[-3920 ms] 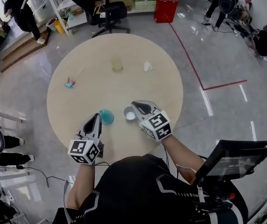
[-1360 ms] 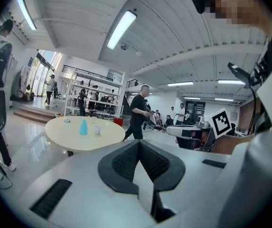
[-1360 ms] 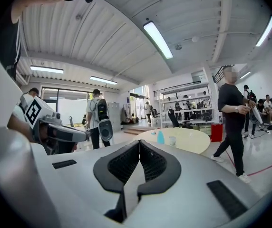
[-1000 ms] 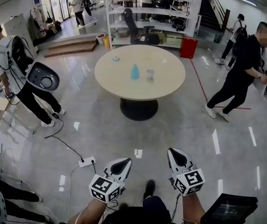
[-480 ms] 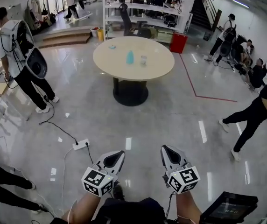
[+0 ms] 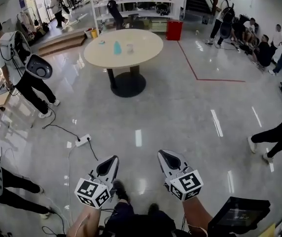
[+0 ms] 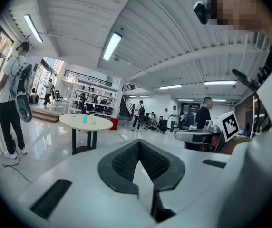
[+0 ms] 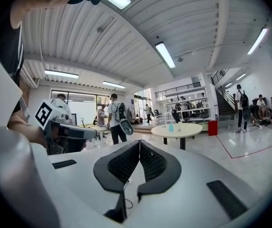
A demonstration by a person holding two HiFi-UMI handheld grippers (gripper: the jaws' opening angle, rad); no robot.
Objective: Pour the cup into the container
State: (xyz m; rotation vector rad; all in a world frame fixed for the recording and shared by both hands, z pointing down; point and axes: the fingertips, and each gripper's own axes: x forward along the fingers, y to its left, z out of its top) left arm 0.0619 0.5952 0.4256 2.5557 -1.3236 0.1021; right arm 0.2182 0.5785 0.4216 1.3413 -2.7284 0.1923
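Note:
The round beige table (image 6: 142,47) stands far off across the floor. On it are a blue cup (image 6: 117,48) and a small clear container (image 6: 129,47) side by side. My left gripper (image 6: 112,160) and right gripper (image 6: 163,155) are held low over the grey floor, far from the table, both shut with nothing in them. In the left gripper view the table (image 7: 95,123) and blue cup (image 7: 84,119) show small beyond the left gripper (image 7: 139,144). The right gripper view has the table (image 8: 186,129) and cup (image 8: 170,127) past the right gripper (image 8: 139,144).
A power strip (image 6: 83,140) with a cable lies on the floor ahead left. A person with a backpack (image 6: 18,58) stands left, and another person's legs (image 6: 274,136) are at right. A red bin (image 6: 174,30) and shelves sit behind the table; a screen (image 6: 239,214) is at my lower right.
The table has grown smaller and slid up and left as I backed away from it. Both grippers stay shut and empty. The person at right has moved toward the right edge.

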